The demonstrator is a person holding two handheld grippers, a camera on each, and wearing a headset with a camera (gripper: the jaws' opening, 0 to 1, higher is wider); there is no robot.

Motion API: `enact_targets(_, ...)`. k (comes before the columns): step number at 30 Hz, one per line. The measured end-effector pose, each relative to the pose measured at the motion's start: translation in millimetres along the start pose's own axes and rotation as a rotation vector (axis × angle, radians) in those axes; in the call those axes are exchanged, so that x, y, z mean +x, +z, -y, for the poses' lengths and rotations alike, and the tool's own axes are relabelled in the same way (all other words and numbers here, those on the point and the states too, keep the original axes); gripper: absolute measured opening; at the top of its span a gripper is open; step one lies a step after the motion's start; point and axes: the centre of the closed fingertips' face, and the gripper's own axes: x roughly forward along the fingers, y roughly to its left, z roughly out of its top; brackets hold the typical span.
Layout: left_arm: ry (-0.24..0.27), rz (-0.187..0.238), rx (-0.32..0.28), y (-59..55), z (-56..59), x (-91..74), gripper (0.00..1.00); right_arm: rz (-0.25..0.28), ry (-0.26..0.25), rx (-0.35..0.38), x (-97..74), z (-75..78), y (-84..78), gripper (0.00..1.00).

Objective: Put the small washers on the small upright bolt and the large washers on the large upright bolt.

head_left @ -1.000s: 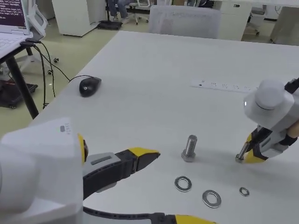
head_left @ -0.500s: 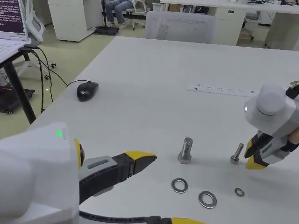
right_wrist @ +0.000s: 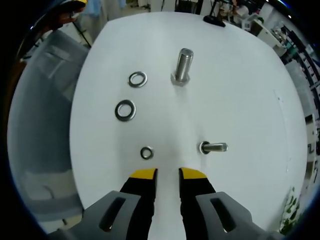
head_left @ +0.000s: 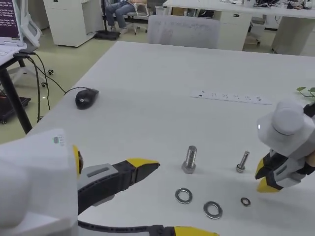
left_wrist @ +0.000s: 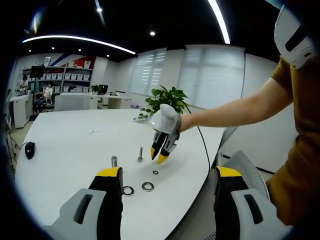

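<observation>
The right gripper (right_wrist: 168, 175) has its jaws parted by a narrow gap with nothing between them, hovering above the white worktop (right_wrist: 240, 75). Just ahead of the tips lies a small washer (right_wrist: 146, 152), flat and bare of any bolt, and just beside it on the other side stands the small bolt (right_wrist: 214, 147), head down on the worktop (the head view shows it leaning a little). Farther out lie two large washers, one nearer (right_wrist: 125, 110) and one beyond (right_wrist: 137, 79), both flat and apart from each other. Past them the large bolt (right_wrist: 182, 66) stands upright on its head, with no washer on it. The left gripper (left_wrist: 168, 172) is held low with its jaws spread wide and empty, well back from the bolts. A mouse (head_left: 86, 98) and a power strip (head_left: 230, 97) lie farther off.
</observation>
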Motion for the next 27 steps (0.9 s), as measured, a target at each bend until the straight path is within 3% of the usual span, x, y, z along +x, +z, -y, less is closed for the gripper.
enact_targets(6,0.004,-0.002,-0.003,-2.0,0.3,-0.6,0.74,0.004,0.024,-0.015,8.0,-14.2,2.5,0.19)
enact_targets(27,0.050,0.005,-0.012,-2.8,-1.3,-7.5,0.74,0.000,0.059,-0.072,21.8,-19.5,12.3,0.21)
